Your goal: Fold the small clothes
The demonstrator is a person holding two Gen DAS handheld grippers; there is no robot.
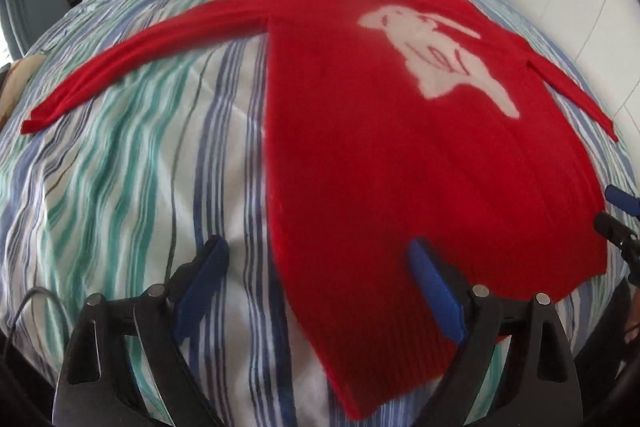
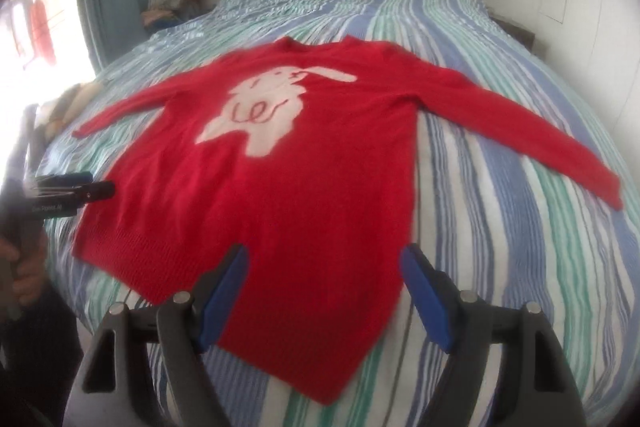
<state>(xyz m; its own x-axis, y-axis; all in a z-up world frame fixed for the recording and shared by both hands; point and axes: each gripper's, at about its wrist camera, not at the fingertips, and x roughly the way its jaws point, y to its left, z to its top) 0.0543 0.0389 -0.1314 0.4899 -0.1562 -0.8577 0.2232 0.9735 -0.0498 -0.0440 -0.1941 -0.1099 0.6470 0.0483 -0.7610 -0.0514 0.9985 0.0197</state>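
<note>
Lying flat on one striped bed [image 2: 500, 75]: one red sweater [image 2: 280, 195] | sleeves: two, spreading out | left tool [image 1: 316, 267]: gaping wide, holding nothing | right tool [image 2: 324, 275]: gaping wide, holding nothing

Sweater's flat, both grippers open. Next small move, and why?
Probably take the left gripper out to the far sleeve and pinch its cuff. The sweater lies spread face up on the bed, both sleeves out, no fold made; the right gripper is also open, holding nothing.
</note>
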